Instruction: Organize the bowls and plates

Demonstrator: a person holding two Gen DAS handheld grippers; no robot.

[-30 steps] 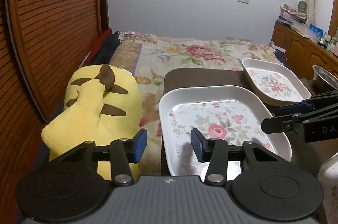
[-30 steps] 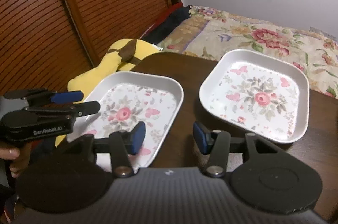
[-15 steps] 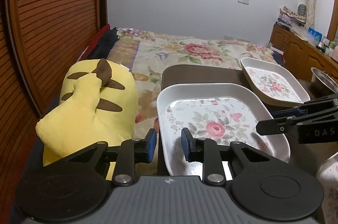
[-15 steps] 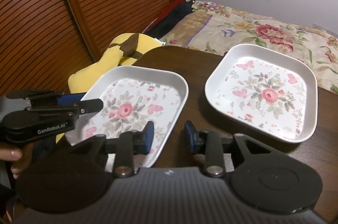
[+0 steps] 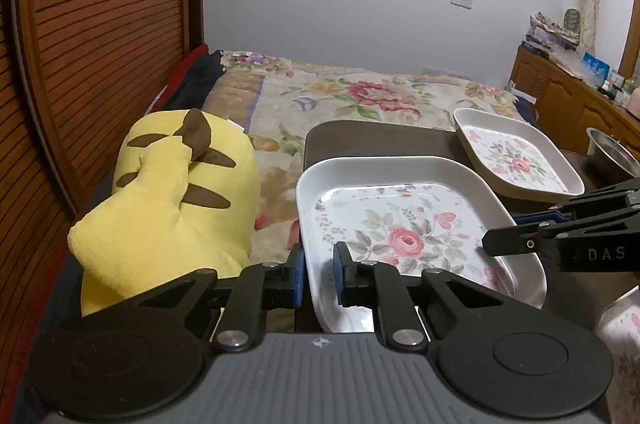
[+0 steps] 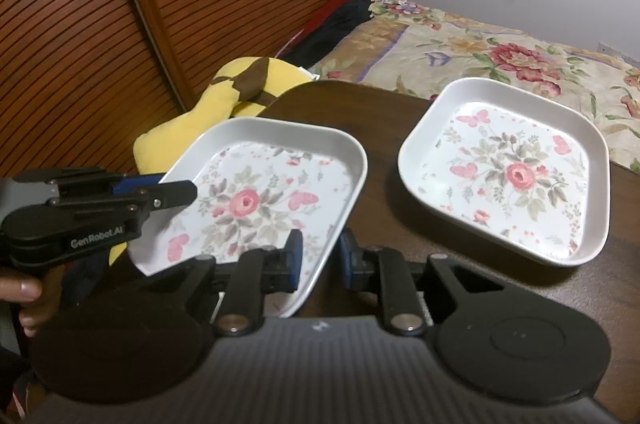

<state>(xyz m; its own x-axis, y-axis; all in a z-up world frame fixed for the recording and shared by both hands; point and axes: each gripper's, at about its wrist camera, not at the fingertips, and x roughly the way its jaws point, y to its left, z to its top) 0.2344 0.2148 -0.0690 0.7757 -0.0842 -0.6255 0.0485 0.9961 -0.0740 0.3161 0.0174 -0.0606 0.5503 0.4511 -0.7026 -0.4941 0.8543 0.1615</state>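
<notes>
A white square plate with a rose print [image 5: 400, 224] lies at the near left corner of the dark table [image 5: 380, 138]. My left gripper [image 5: 318, 278] is shut on its left rim. My right gripper [image 6: 318, 262] is shut on its right rim; the plate also shows in the right wrist view [image 6: 260, 192]. A second plate of the same kind [image 6: 508, 172] sits on the table further right, also seen in the left wrist view [image 5: 516, 154]. Each gripper shows in the other's view, the right one [image 5: 500, 242] and the left one [image 6: 176, 190].
A yellow plush toy [image 5: 172, 200] lies on the bed left of the table. A steel bowl [image 5: 610, 152] stands at the far right. Part of another floral dish [image 5: 624, 344] shows at the lower right. A slatted wooden wall [image 6: 160, 4] runs along the left.
Both grippers have closed from open onto opposite rims of the near plate. The plate looks slightly tilted and lifted at its edges.
</notes>
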